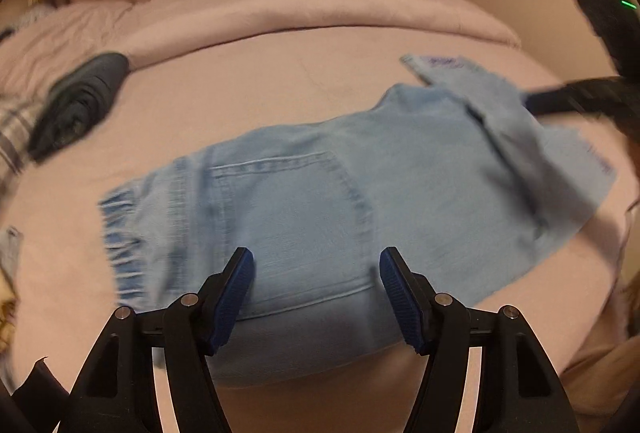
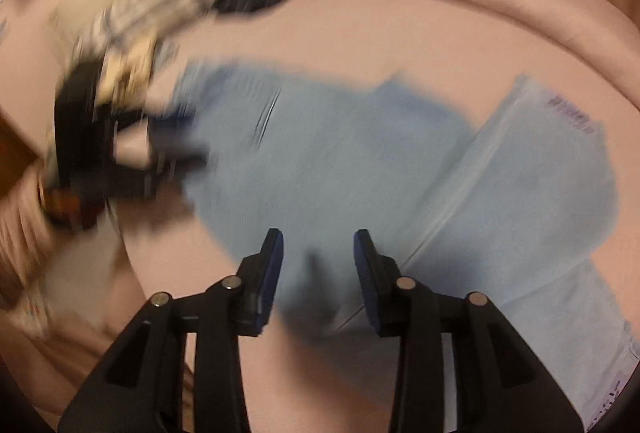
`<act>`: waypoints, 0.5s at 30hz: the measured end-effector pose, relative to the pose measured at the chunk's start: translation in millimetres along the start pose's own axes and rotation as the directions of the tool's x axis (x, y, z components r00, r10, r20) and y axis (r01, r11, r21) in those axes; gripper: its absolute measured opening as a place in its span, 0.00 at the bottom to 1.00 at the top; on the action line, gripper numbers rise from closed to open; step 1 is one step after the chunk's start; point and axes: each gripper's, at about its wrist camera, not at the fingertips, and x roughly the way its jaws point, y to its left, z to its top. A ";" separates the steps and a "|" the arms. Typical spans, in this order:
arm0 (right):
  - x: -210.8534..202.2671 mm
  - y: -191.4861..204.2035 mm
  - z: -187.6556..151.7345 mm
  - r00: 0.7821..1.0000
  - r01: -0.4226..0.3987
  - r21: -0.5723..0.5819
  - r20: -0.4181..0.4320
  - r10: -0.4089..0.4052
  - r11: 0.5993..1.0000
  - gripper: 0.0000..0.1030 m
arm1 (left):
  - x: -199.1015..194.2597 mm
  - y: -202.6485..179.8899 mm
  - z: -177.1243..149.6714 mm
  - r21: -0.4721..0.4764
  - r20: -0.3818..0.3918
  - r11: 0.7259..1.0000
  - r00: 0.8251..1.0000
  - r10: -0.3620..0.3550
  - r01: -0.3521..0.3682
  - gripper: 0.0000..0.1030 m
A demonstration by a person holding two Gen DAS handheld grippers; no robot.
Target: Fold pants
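Note:
Light blue denim pants (image 1: 320,201) lie on a pink bed sheet (image 1: 248,89), back pocket up, frayed waistband to the left, legs folded over at the right. My left gripper (image 1: 316,265) is open just above the seat of the pants, empty. My right gripper (image 2: 318,245) is open and empty over the near edge of the pants (image 2: 360,169). In the left wrist view the right gripper (image 1: 560,101) reaches in from the right at the folded leg. In the right wrist view the left gripper (image 2: 160,153) is a blur at the left.
A dark folded garment (image 1: 76,105) and a plaid cloth (image 1: 16,137) lie at the bed's left. A rolled pink blanket (image 1: 320,13) runs along the far side. Curtains hang behind. Both views are motion-blurred.

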 end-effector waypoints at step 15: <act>105.2 -138.0 118.3 0.915 0.358 0.325 -0.308 -0.260 0.875 0.49 | 59.5 -119.0 51.5 -0.032 -0.078 0.900 0.897 -0.436 0.435 0.64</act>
